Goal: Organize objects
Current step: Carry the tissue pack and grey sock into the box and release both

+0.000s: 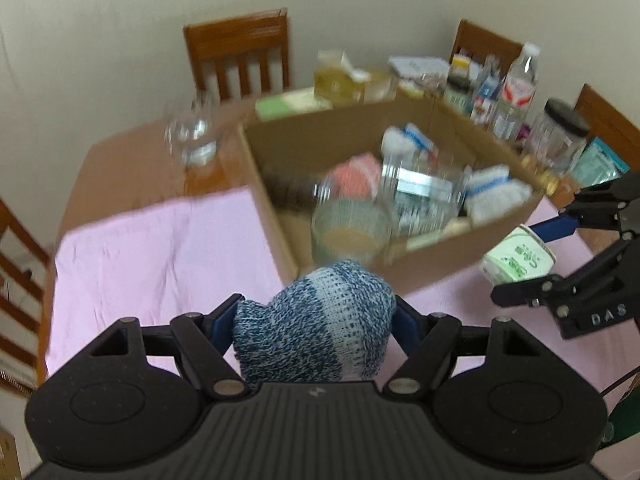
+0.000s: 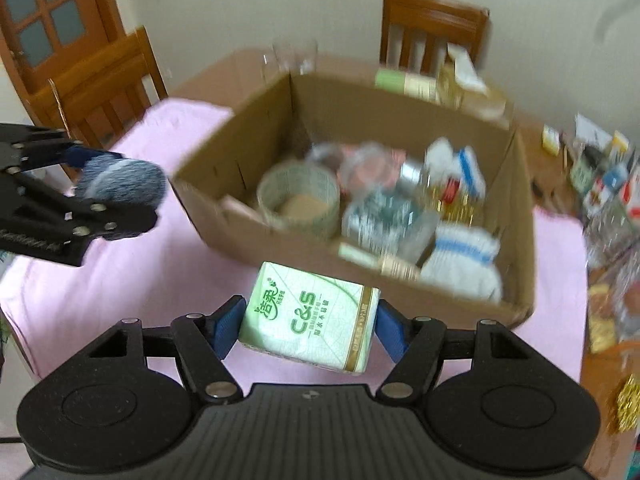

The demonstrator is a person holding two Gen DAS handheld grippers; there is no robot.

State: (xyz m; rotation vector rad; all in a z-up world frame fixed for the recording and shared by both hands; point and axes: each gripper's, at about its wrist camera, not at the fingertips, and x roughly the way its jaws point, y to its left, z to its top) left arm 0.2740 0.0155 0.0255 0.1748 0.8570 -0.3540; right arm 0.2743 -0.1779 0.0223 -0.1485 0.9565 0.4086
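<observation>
Left gripper (image 1: 314, 320) clamps a blue knit sock (image 1: 316, 324); right gripper (image 2: 310, 326) clamps a green tissue pack (image 2: 310, 318), both half-wide.

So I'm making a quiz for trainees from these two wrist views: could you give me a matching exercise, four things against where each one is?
Things
1. knitted blue sock bundle
2. green tissue pack
3. glass cup with beige contents
4. clear drinking glass

Places
A. inside the cardboard box
B. on the bare wooden table, left of the box
C. between the right gripper fingers
D. between the left gripper fingers

Pairs: 1-D, 2-C, 3-A, 4-B
</observation>
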